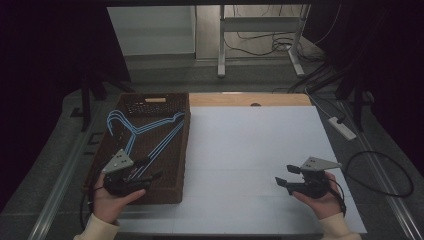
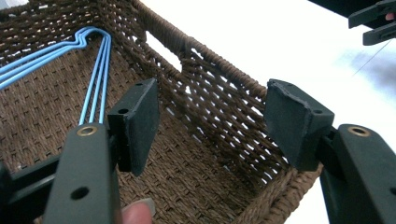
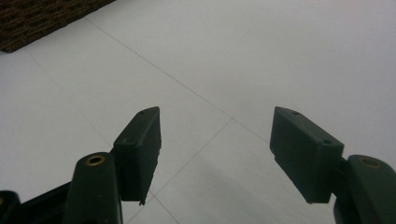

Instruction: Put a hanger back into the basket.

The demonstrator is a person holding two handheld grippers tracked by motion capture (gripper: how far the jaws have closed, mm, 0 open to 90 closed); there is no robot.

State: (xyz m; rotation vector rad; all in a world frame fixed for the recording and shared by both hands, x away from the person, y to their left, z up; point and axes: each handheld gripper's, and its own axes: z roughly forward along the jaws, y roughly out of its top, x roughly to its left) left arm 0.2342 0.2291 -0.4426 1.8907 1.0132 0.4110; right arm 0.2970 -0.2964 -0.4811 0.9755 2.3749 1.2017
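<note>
1. White tabletop point(image 1: 250, 160) spreads under a dim workshop, a cable-strewn floor and a metal stand beyond its far edge; a person's sleeved forearms enter from the near side.

2. At the table's left edge sits a brown woven basket point(image 1: 177, 150), long and shallow, with a slot handle in its far wall.

3. Inside it lie the blue wire hangers point(image 1: 145, 131), several nested together flat on the basket floor, hooks toward the far left corner and their long straight bars running toward the near end.

4. Left gripper point(image 1: 145, 176) hovers over the basket's near end, jaws spread wide and empty; in the left gripper view the pads frame the basket's side wall, with the hangers' bars just beside the left pad and apart from it.

5. Right gripper point(image 1: 286, 176) hangs over bare table well to the right, its jaws likewise parted with nothing between them, as the right gripper view point(image 3: 215, 154) confirms.

6. Judgement: the hangers look light, thin and springy, slick on their coated wire, and apt to tangle or lift as a bunch.

7. Judgement: the best hold is probably across the bundled straight bars near the basket's near end, pads squeezing the wires from both sides; a grip at the hooks risks snagging the weave.
</note>
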